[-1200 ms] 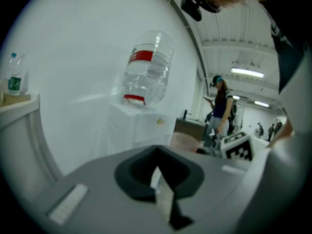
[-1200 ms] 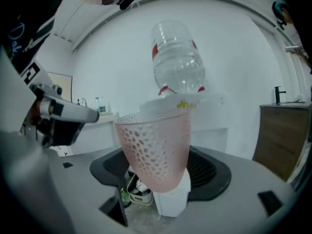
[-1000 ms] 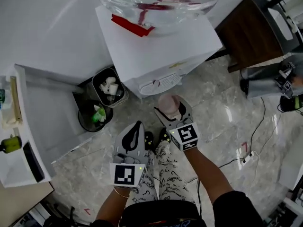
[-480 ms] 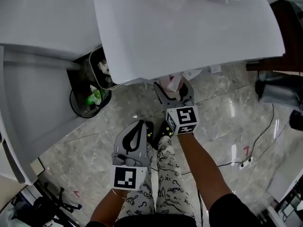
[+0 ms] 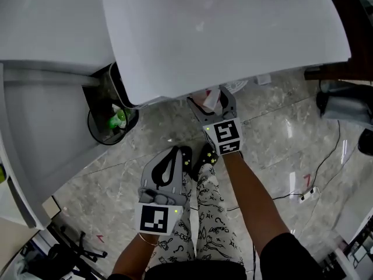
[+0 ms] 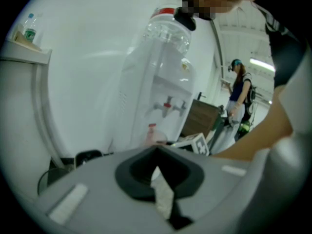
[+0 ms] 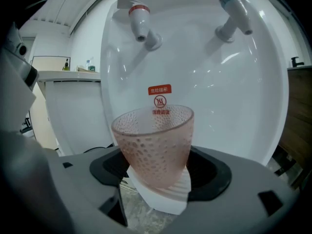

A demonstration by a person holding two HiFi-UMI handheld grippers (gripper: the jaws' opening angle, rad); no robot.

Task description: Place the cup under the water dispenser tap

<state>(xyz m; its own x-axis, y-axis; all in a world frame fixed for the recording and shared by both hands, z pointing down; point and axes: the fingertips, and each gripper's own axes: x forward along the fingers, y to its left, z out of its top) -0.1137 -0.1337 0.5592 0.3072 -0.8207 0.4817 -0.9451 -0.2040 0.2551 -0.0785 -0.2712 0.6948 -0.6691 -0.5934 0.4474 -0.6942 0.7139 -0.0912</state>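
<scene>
A round black bin (image 5: pixel 112 121) stands on the marble floor (image 5: pixel 274 139) at the far left, tucked against the corner of the white water dispenser (image 5: pixel 221 34). Nearer the person, the left tongs (image 5: pixel 171 155) hang low over patterned trouser legs (image 5: pixel 204 214). In the left gripper view the left tongs (image 6: pixel 157 165) are pressed together with nothing between them.

To the right and further forward, the right tongs (image 5: pixel 210 101) reach to the dispenser's front edge, partly under its overhang. They are clamped on a pink dimpled cup (image 7: pixel 155 145), gripped low on its body, with the rim upright and clear above the jaws. From the head view only a sliver of the cup (image 5: pixel 208 100) shows.

In the right gripper view the cup sits in front of the recessed white panel (image 7: pixel 234 111), roughly below the red-capped tap (image 7: pixel 142 21) and well apart from it. The blue-capped tap (image 7: pixel 233 16) is off to the right. Open space lies between rim and spouts.

Right of the arm the floor is open, crossed by a thin cable (image 5: pixel 303 194).
</scene>
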